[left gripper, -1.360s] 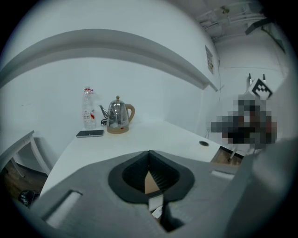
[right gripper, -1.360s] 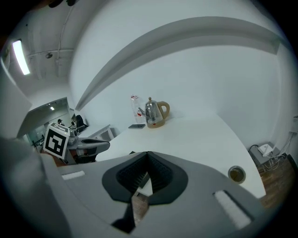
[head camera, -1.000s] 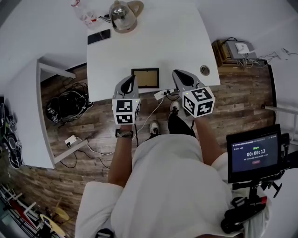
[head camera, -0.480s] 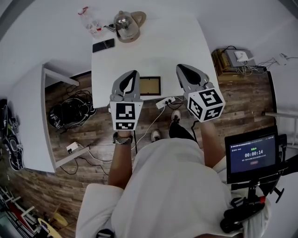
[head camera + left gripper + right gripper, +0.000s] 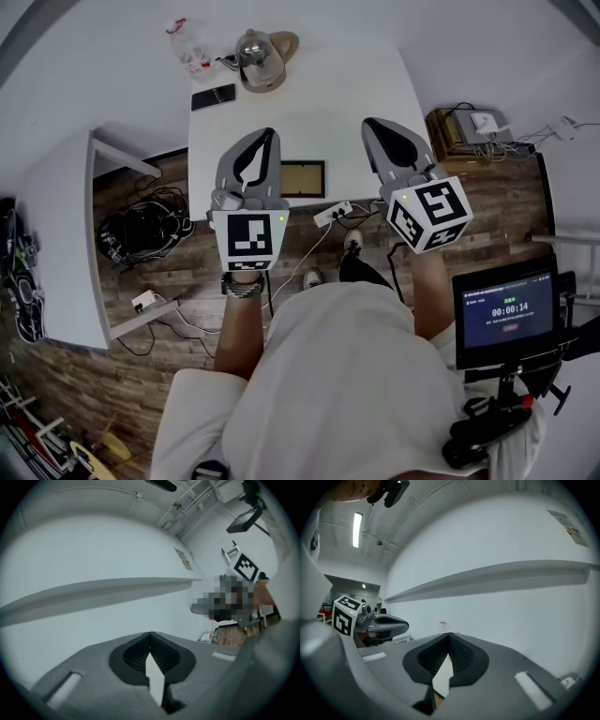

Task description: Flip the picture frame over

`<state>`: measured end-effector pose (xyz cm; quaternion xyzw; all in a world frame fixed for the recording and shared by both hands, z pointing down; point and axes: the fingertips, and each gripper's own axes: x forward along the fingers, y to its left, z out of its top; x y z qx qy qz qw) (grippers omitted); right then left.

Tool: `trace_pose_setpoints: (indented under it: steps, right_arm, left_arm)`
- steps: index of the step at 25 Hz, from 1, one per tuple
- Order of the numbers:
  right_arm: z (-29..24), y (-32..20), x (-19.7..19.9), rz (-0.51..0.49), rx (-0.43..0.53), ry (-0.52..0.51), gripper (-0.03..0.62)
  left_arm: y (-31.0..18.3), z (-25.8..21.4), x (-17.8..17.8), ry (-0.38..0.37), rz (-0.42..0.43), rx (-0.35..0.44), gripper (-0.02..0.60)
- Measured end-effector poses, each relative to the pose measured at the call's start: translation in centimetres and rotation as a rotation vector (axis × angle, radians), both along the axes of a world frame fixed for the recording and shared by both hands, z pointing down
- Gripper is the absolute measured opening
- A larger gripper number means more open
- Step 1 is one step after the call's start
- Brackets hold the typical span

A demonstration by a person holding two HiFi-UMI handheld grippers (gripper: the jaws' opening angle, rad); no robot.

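Picture frame is seen flat on the counter, long axis crosswise, between the left hand-held gripper (the nearer one) and the right hand-held gripper, both held closed on nothing.

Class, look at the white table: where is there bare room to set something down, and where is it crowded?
Bare: the table's middle, between the phone and kettle at the far edge and the picture frame at the near edge; also the right side out to its edge. Crowded: the far left corner, where bottle, kettle and phone cluster.
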<state>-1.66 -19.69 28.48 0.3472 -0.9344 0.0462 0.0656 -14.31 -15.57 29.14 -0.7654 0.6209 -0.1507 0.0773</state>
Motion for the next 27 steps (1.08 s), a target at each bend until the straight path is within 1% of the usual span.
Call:
trace_pose_setpoints:
  steps: [7,19,27]
  right_arm:
    - [-1.6,0.5,-0.6,-0.011,0.03,0.017,0.002]
    - [-0.5,0.7,0.0,-0.014,0.019,0.028,0.002]
    - [-1.8,3.0,0.5,-0.01,0.022,0.039,0.002]
  left_arm:
    - [0.6,-2.0,-0.4,0.008,0.008,0.035,0.003]
    - [0.9,-1.2,0.1,0.012,0.002,0.02,0.003]
    - [3.2,-2.3,0.6,0.022,0.007,0.017,0.003]
